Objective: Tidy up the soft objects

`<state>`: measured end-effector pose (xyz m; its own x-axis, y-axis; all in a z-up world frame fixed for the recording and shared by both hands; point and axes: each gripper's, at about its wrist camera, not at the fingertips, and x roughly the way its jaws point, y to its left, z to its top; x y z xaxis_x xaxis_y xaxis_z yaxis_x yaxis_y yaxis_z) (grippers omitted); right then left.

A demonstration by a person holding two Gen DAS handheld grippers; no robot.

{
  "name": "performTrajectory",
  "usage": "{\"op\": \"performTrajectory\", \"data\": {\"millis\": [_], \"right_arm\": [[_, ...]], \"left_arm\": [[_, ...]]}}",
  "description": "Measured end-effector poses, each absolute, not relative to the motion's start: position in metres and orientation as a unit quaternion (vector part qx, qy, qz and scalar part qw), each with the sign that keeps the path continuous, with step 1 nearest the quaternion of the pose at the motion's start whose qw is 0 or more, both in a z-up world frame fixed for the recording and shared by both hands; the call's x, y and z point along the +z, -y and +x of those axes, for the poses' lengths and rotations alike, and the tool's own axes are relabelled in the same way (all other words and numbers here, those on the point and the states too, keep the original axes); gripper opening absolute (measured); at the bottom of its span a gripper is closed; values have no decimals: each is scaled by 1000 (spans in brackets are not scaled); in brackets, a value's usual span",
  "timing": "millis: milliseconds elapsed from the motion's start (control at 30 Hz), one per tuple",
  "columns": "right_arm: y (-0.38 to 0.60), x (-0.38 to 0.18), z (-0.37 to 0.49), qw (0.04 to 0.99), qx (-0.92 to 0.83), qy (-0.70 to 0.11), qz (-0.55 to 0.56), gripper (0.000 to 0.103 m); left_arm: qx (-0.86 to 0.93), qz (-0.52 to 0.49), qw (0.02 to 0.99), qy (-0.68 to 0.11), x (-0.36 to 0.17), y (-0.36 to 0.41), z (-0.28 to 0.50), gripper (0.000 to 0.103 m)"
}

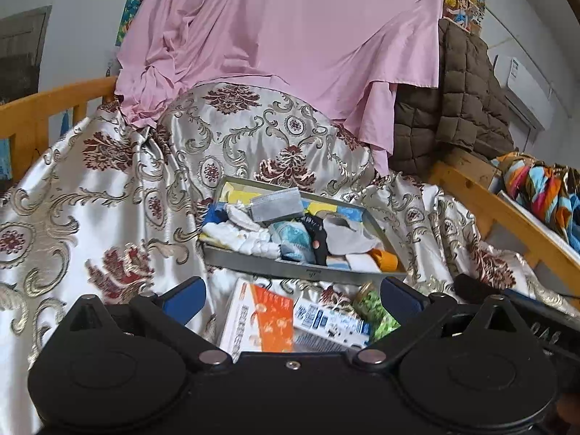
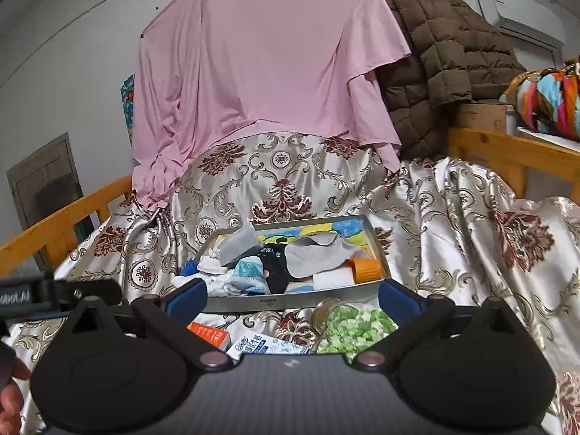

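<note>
A grey metal tray (image 1: 290, 267) (image 2: 290, 301) sits on the patterned satin cloth (image 1: 108, 188) and holds several soft items: a grey face mask (image 1: 277, 206) (image 2: 241, 244), white cloth (image 1: 250, 241), a light blue sock (image 1: 295, 241) (image 2: 248, 272), a black sock (image 1: 317, 235) (image 2: 275, 268), a grey cloth (image 1: 348, 233) (image 2: 319, 253). My left gripper (image 1: 291, 295) is open and empty, just in front of the tray. My right gripper (image 2: 293, 295) is open and empty at the tray's near edge.
An orange and white box (image 1: 261, 320) (image 2: 210, 333), a blue and white carton (image 1: 330, 320) (image 2: 268, 346) and a jar of green pieces (image 1: 377, 310) (image 2: 351, 328) lie before the tray. Wooden rails (image 1: 43, 105) (image 2: 507, 152) flank the cloth. A pink sheet (image 1: 275, 36) hangs behind.
</note>
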<state>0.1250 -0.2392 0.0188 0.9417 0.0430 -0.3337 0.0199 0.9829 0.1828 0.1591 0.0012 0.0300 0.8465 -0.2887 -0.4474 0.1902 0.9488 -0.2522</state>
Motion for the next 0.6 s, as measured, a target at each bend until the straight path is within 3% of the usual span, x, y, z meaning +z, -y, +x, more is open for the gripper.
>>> {"op": "performTrajectory", "data": {"millis": [600], "right_arm": [[257,1,63,977,-38,-166,131,103]], "left_arm": [[-79,-91,947,-297,-10,-1,108,102]]}}
